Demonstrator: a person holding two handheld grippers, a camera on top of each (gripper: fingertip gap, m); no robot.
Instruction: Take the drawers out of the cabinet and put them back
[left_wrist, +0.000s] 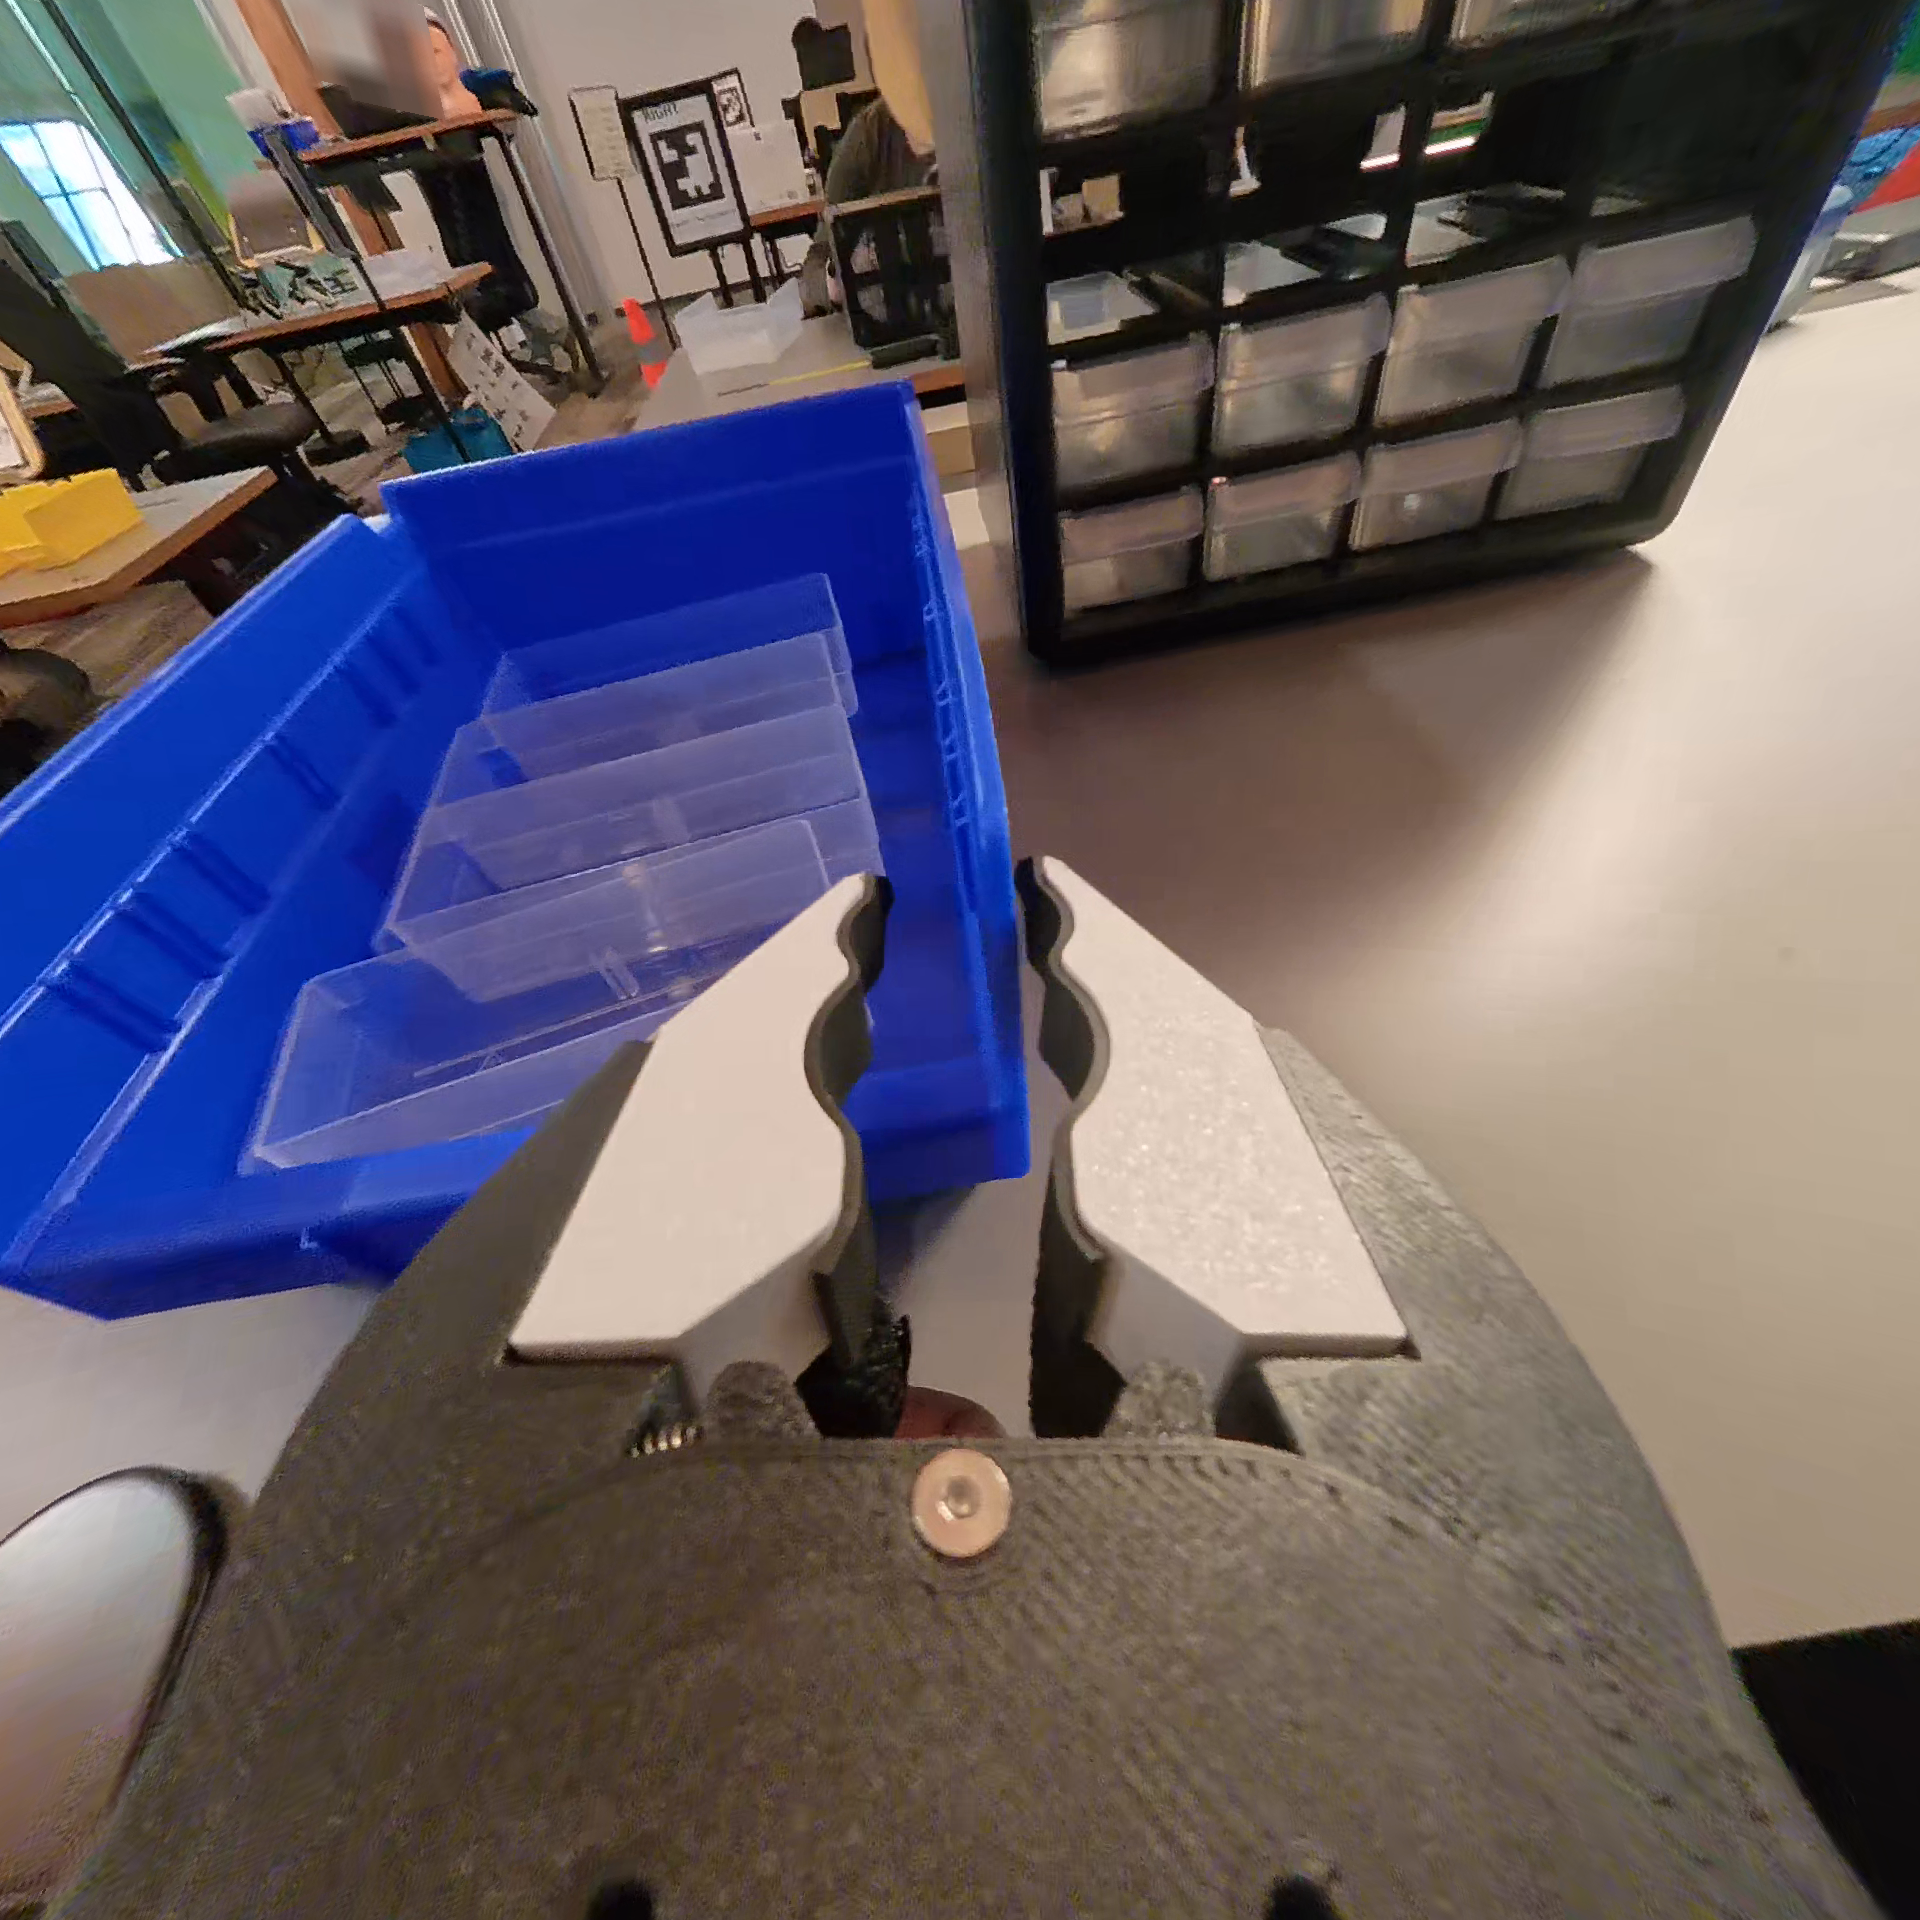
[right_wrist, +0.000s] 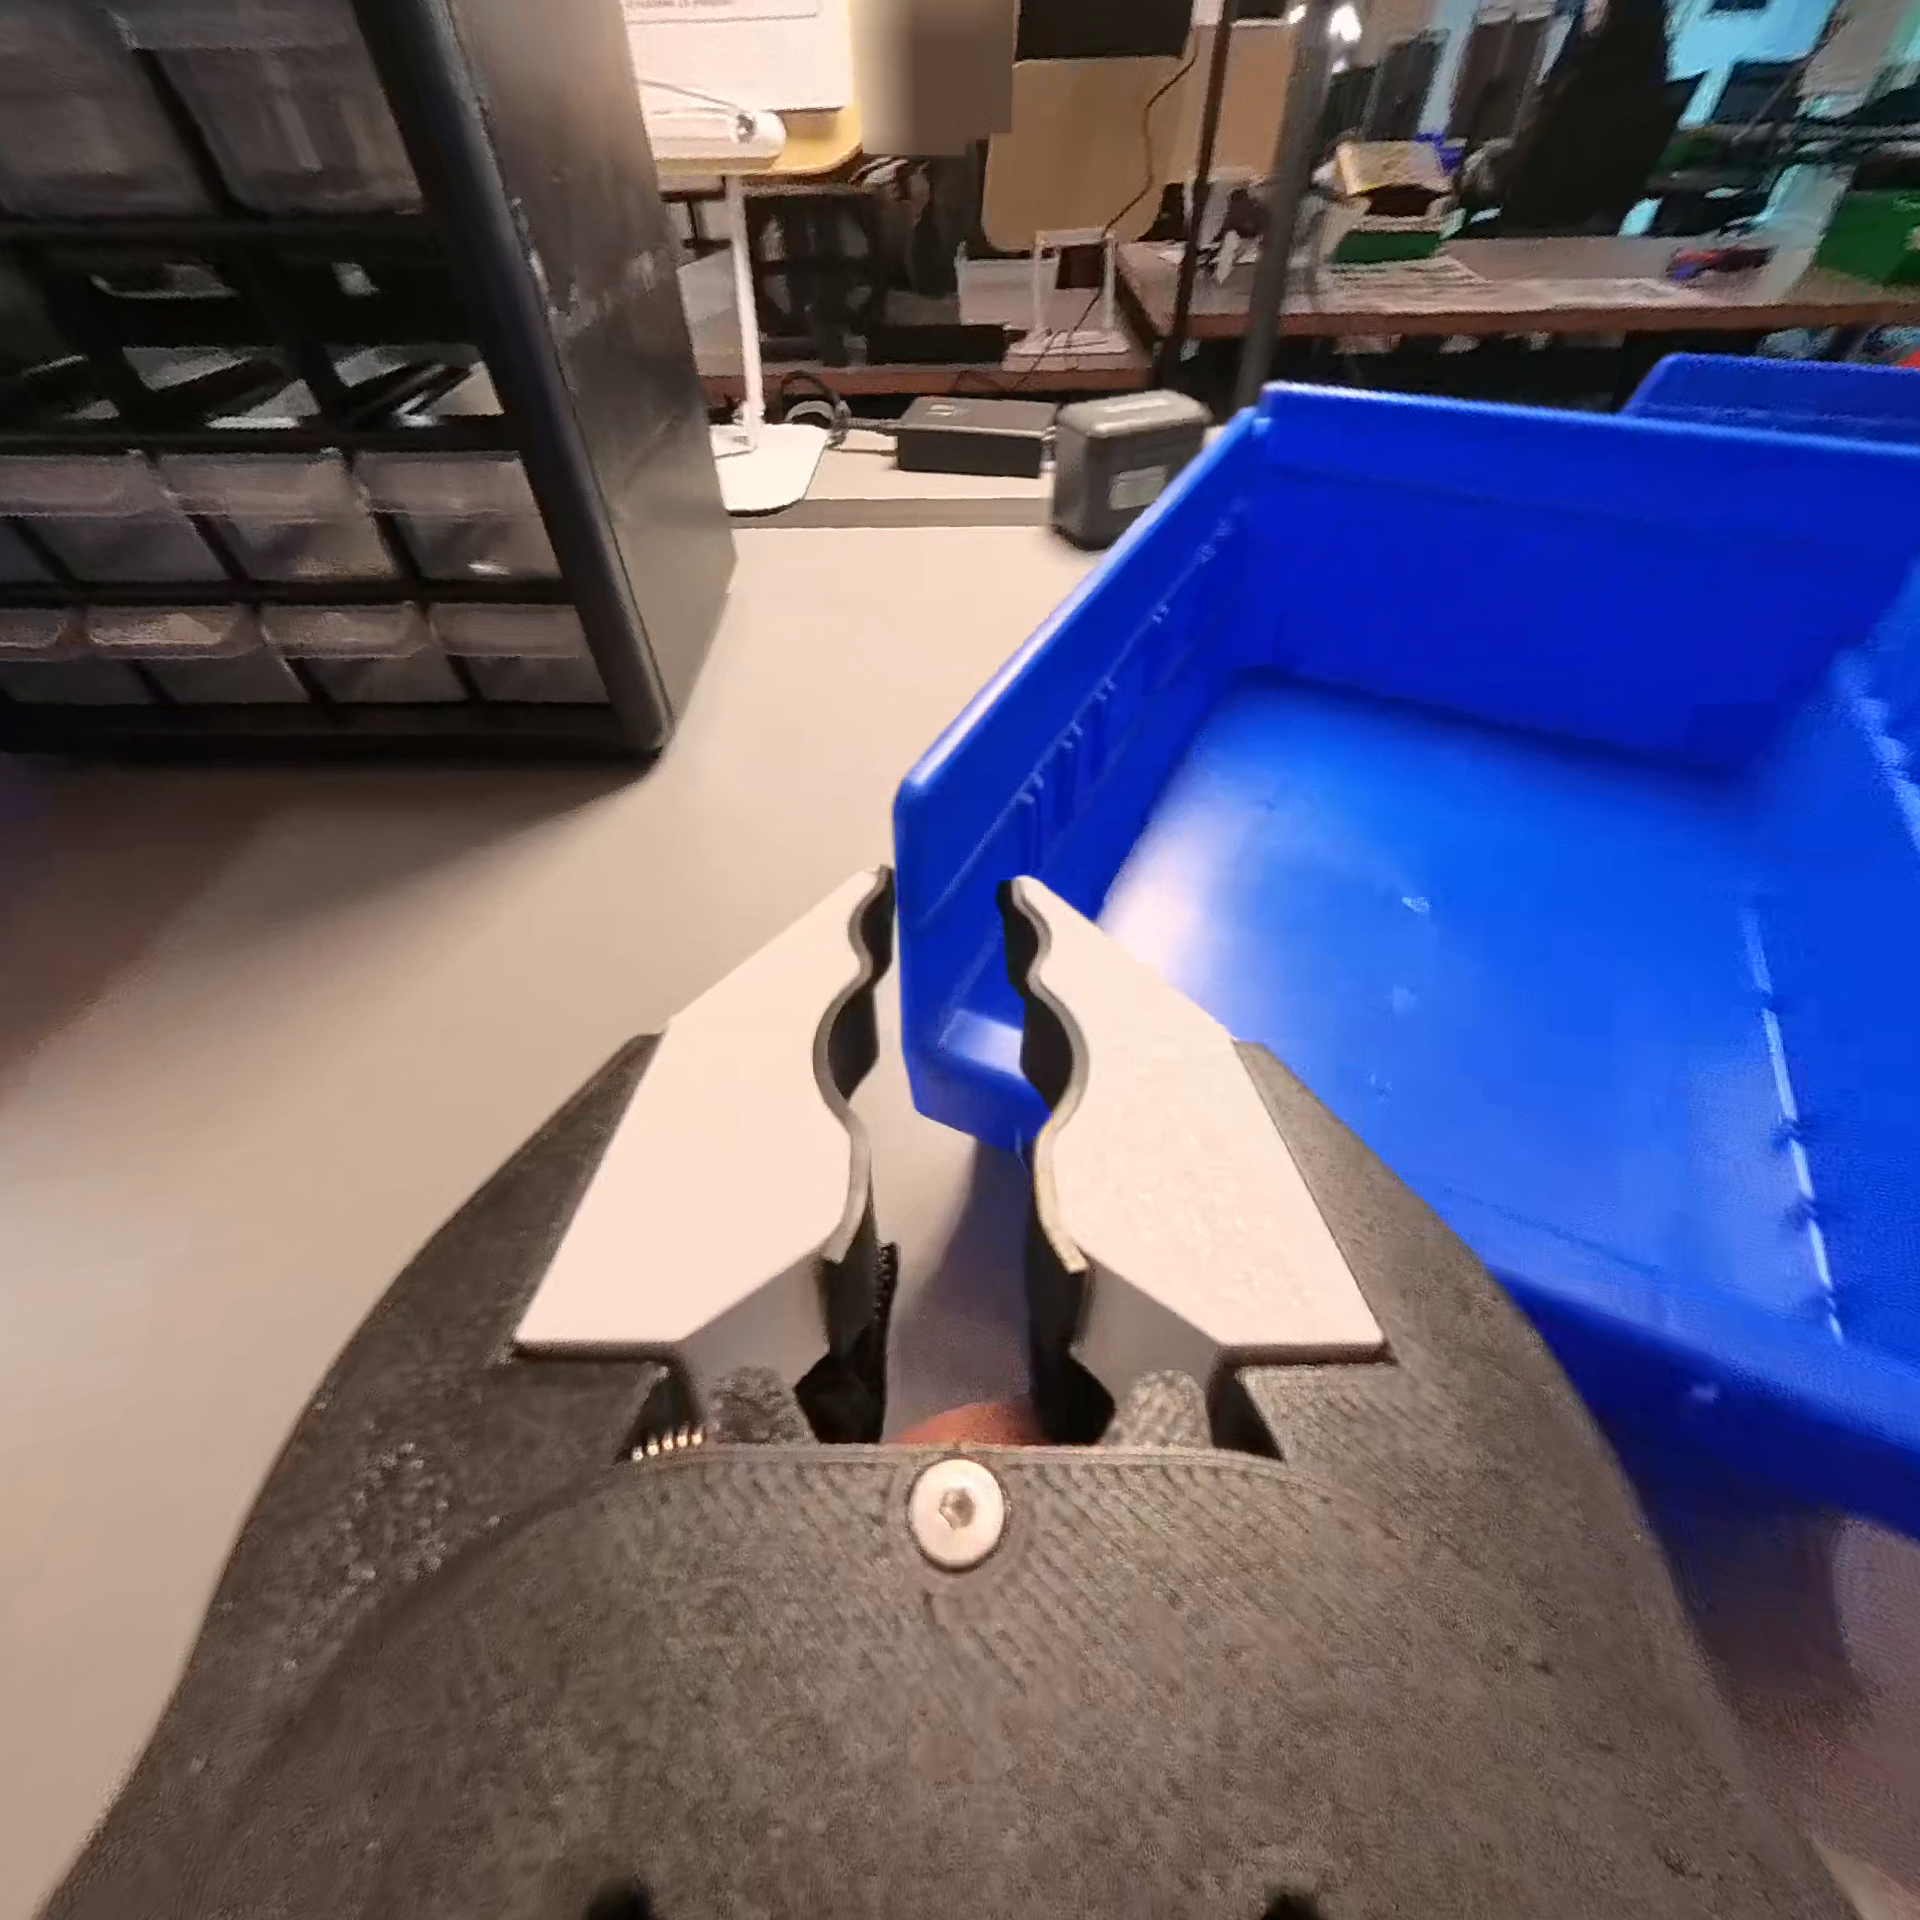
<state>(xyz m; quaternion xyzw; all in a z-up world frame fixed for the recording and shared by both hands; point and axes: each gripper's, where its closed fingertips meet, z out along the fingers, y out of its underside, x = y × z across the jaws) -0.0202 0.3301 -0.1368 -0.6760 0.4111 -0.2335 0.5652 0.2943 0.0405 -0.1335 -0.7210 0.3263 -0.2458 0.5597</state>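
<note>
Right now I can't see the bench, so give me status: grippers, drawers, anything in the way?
Left gripper straddles wall of blue bin holding clear drawers. Right gripper straddles wall of empty blue bin. Cabinet ahead, some slots empty. Table unobstructed.

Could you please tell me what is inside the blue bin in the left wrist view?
The blue bin holds four clear drawers overlapping in a row. The left tool covers the nearest drawer's corner.
</note>
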